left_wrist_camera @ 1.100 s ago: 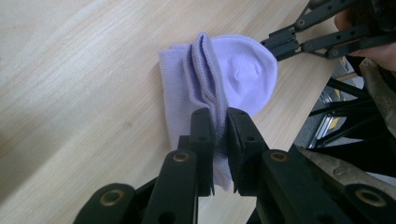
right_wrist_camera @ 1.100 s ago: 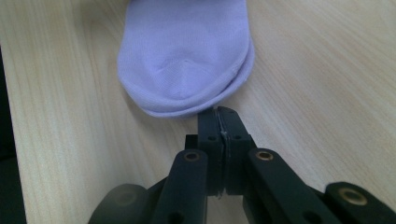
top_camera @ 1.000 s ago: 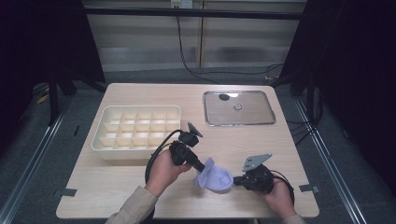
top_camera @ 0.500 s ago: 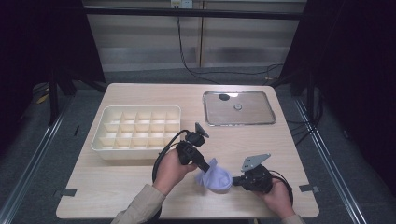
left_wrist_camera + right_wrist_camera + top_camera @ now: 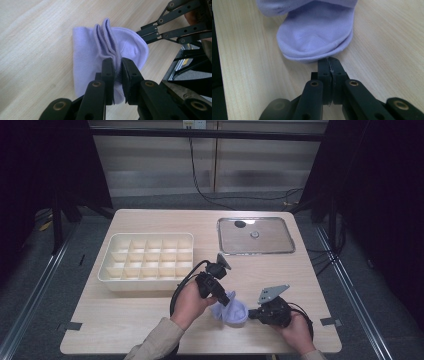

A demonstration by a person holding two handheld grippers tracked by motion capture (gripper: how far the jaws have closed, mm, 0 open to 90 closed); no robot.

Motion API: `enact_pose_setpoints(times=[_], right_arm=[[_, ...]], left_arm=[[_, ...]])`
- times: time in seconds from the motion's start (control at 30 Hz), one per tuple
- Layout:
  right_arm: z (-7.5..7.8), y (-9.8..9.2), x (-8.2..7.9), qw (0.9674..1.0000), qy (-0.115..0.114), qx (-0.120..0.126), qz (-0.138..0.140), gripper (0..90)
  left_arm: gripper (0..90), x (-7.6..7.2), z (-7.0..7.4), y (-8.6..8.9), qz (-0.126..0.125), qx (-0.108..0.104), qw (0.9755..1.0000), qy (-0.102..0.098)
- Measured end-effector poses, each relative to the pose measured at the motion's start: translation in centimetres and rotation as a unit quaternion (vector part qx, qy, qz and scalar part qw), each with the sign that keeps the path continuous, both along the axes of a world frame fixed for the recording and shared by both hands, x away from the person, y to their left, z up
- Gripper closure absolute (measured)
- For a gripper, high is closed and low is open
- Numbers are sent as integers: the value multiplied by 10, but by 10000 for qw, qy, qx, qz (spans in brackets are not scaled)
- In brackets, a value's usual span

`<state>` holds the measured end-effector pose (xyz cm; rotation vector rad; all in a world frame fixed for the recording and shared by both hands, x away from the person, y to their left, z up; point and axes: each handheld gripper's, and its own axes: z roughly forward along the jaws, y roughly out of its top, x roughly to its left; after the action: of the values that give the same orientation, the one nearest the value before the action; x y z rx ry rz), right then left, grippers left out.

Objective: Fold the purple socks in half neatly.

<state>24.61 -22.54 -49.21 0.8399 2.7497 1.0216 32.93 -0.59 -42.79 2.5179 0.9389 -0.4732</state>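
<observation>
A: The lilac sock (image 5: pixel 110 52) is folded over, ribbed cuff bunched on top, lying near the table's (image 5: pixel 150 330) 6 o'clock edge.

B: Yep. The left gripper (image 5: pixel 118 75) pinches the cuff folds. The right gripper (image 5: pixel 330 72) at 3 o'clock has its jaws pressed together right at the rounded edge; can't tell whether fabric's caught. The high view adds the divided tray (image 5: pixel 145 262) at 10 o'clock.

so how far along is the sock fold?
Done: the lilac sock lies folded over on the table. In hand: left claw pinches its ribbed cuff, right claw is shut at the rounded end. Left, probably: stowing it in the divided tray, whose visible cells look empty.
</observation>
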Motion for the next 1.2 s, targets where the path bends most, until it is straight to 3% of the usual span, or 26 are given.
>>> enact_pose_setpoints(times=[1.2], right_arm=[[0, 4, 0, 10000, -6, 25, 13, 885]], left_arm=[[777, -8, -18, -21, -114, 14, 9999, 107]])
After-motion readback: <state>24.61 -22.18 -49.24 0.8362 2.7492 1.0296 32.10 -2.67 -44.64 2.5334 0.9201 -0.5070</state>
